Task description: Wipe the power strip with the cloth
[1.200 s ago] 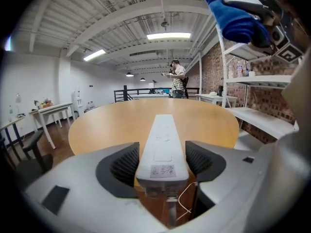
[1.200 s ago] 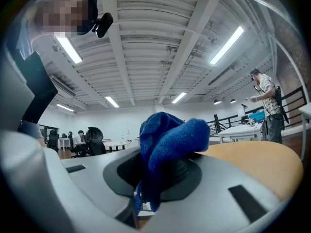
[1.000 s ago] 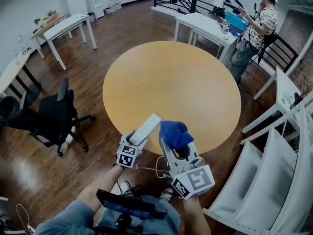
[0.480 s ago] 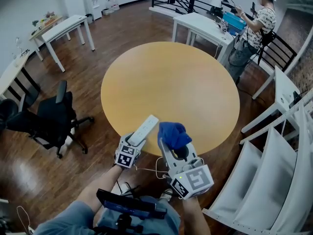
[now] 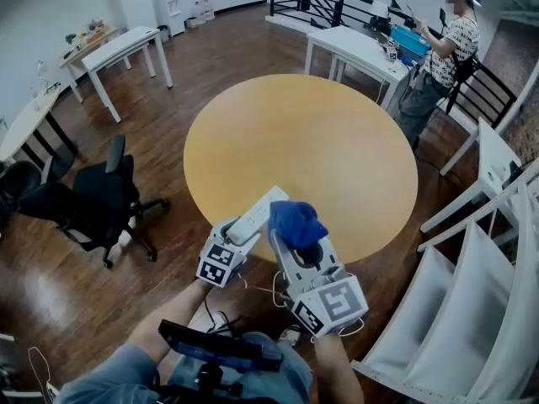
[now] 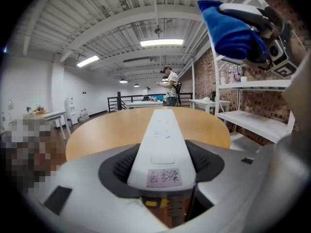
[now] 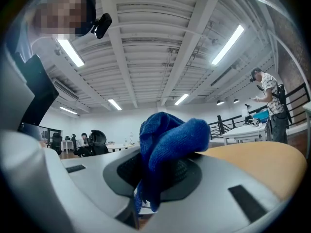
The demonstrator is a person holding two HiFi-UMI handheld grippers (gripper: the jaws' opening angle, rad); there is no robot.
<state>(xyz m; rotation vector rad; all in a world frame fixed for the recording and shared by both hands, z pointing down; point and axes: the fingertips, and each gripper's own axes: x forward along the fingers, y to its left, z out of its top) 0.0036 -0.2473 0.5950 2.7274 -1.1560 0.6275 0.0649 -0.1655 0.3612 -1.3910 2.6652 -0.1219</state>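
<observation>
1. Left gripper [image 6: 163, 168], grey, hand-held, with a square-marker cube; lower centre of the head view. Jaws clenched on item 2, one pad against each long side.
2. Long white plastic power strip [image 6: 163, 135]. Near end, bearing a small handwritten label, is seated between the left jaws. The body runs forward and toward the upper right of the head view, over the near rim of item 5. Whether the far end touches the tabletop cannot be told.
3. Right gripper [image 7: 163, 171], grey, hand-held, marker cube at its rear; just right of item 1 in the head view. Jaws clamped on item 4.
4. Bunched blue terry cloth [image 7: 167, 142], gripped low in its folds, the bulk standing up above the pads. In the left gripper view it sits upper right, apart from the power strip; in the head view, just beside the strip's far end.
5. Round tan wooden table [image 5: 320, 133], centre of the head view.
6. Black office chair [image 5: 93, 200], left.
7. White rectangular tables [image 5: 118, 47], upper left.
8. Standing person [image 5: 445, 45], upper right.
</observation>
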